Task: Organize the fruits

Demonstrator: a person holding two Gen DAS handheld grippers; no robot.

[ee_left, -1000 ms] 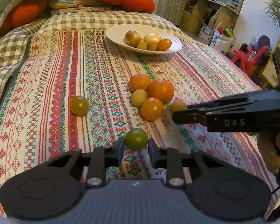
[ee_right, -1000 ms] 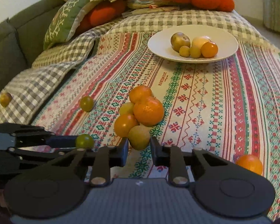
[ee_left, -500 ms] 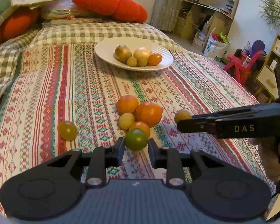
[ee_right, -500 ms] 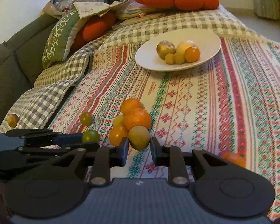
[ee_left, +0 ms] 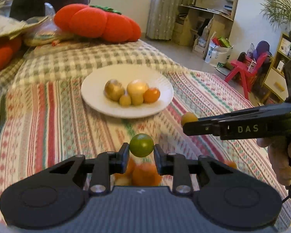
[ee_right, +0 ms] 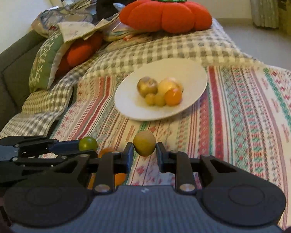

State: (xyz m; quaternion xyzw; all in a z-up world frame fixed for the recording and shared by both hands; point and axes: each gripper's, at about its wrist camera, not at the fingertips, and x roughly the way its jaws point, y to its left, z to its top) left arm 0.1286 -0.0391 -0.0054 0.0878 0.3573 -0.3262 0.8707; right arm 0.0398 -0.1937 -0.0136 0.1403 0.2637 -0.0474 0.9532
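Plate (ee_left: 99,99) of five sorted fruits, centre frame on the striped cloth (ee_left: 48,120): the finished share. Orange fruits (ee_left: 145,174), low behind my left gripper (ee_left: 141,153), remain loose on the cloth. My left jaws clamp a green fruit (ee_left: 141,145); my right gripper (ee_right: 144,153) clamps a yellow-brown fruit (ee_right: 144,143), both short of the plate.

A round glossy green fruit (ee_left: 141,144) and a dull yellow-green oval fruit (ee_right: 144,143) sit between black plastic fingers, a plain white round plate (ee_left: 99,101) lies on the red-green-cream striped woven cloth (ee_left: 48,120), beside a grey-white checked blanket (ee_right: 164,46).
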